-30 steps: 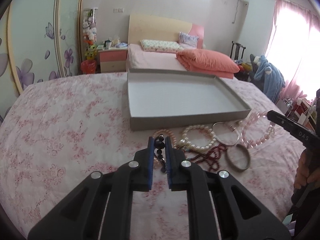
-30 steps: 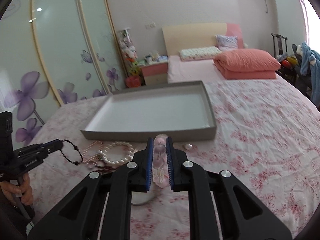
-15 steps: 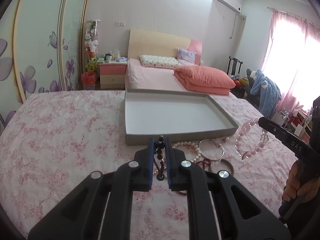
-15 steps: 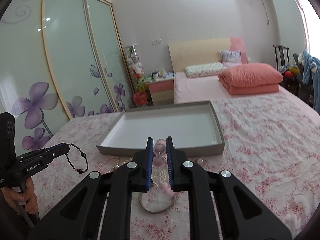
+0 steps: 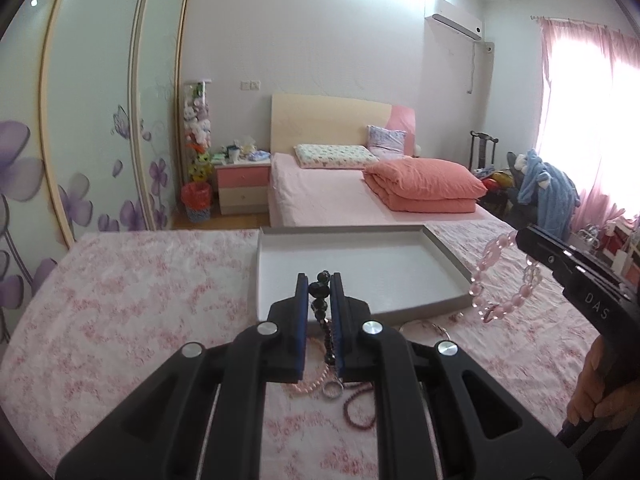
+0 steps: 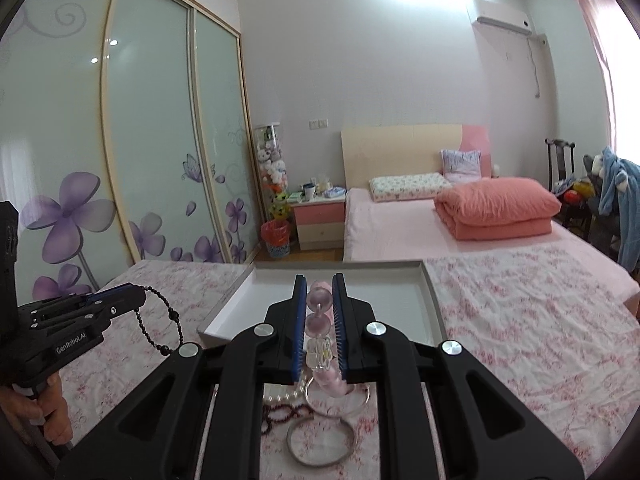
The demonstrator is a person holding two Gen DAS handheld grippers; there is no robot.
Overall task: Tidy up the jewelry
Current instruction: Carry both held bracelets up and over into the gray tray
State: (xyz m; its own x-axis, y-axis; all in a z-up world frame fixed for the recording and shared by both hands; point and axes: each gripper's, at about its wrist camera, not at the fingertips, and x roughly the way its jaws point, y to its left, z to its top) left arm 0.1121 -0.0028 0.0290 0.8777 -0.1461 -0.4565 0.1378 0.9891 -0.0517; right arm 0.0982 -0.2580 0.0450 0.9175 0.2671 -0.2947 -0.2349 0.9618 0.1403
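Note:
My left gripper (image 5: 319, 286) is shut on a black bead bracelet (image 5: 322, 304), held above the floral bedspread just before the grey shallow box (image 5: 360, 272); the bracelet hangs from it in the right wrist view (image 6: 158, 326). My right gripper (image 6: 319, 288) is shut on a pink bead bracelet (image 6: 320, 344), which dangles at the box's right side in the left wrist view (image 5: 502, 280). Below the grippers lie pearl strands (image 5: 308, 384), a dark red bead strand (image 5: 358, 404) and metal bangles (image 6: 320, 440).
The box (image 6: 434, 304) sits open and bare on the bed. Beyond are a second bed with a folded orange quilt (image 5: 424, 188), a nightstand (image 5: 242, 188), sliding wardrobe doors at left, and a chair with clothes (image 5: 540, 188) at right.
Both grippers have risen off the bedspread with their bracelets and tilted up, so the jewelry pile now sits lower and more of the room shows.

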